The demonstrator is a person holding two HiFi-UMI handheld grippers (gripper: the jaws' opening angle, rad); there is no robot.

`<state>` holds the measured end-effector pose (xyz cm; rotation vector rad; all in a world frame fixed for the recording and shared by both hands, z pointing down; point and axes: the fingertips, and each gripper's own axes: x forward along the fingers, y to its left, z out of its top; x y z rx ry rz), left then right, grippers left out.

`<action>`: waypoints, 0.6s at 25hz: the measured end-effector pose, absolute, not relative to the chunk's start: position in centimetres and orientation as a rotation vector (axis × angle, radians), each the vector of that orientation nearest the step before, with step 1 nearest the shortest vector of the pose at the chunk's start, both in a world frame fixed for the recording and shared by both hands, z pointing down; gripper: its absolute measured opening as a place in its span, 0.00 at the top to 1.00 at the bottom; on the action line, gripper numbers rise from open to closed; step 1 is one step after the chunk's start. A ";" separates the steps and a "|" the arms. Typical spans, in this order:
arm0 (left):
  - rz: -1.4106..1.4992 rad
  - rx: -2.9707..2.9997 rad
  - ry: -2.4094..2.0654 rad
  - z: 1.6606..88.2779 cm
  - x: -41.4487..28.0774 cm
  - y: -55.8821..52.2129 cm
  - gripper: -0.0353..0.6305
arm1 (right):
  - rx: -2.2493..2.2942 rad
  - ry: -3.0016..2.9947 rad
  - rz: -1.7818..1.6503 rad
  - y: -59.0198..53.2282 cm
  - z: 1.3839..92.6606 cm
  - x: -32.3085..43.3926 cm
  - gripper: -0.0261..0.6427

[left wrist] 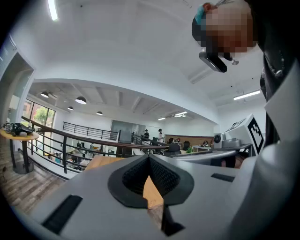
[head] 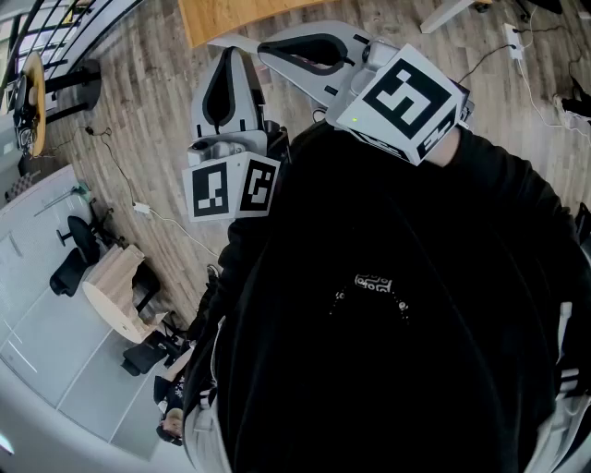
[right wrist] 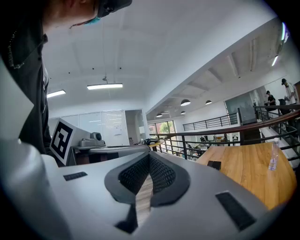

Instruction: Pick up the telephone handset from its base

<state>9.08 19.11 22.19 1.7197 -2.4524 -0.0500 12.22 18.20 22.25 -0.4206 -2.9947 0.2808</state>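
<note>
No telephone or handset shows in any view. In the head view my left gripper and my right gripper are held close in front of a black-clad chest, above the wood floor. Both point toward the wooden table. The left gripper is shut, its ribbed pads meeting at the tips with nothing between them. The right gripper is shut the same way and holds nothing. A small dark flat object lies on the wooden table; what it is I cannot tell.
A clear bottle stands on the table. A black railing borders the floor, with a small round table beside it. A cable trails across the floor. People stand far off in the room beyond.
</note>
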 end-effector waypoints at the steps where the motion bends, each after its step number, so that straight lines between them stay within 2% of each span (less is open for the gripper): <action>1: -0.042 1.729 -2.449 22.1 9.2 19.1 0.94 | -0.418 -2.994 0.291 18.3 22.2 12.2 0.94; 15: 0.086 1.779 -2.466 21.7 11.0 19.0 0.94 | -0.483 -2.981 0.378 19.2 22.2 13.3 0.94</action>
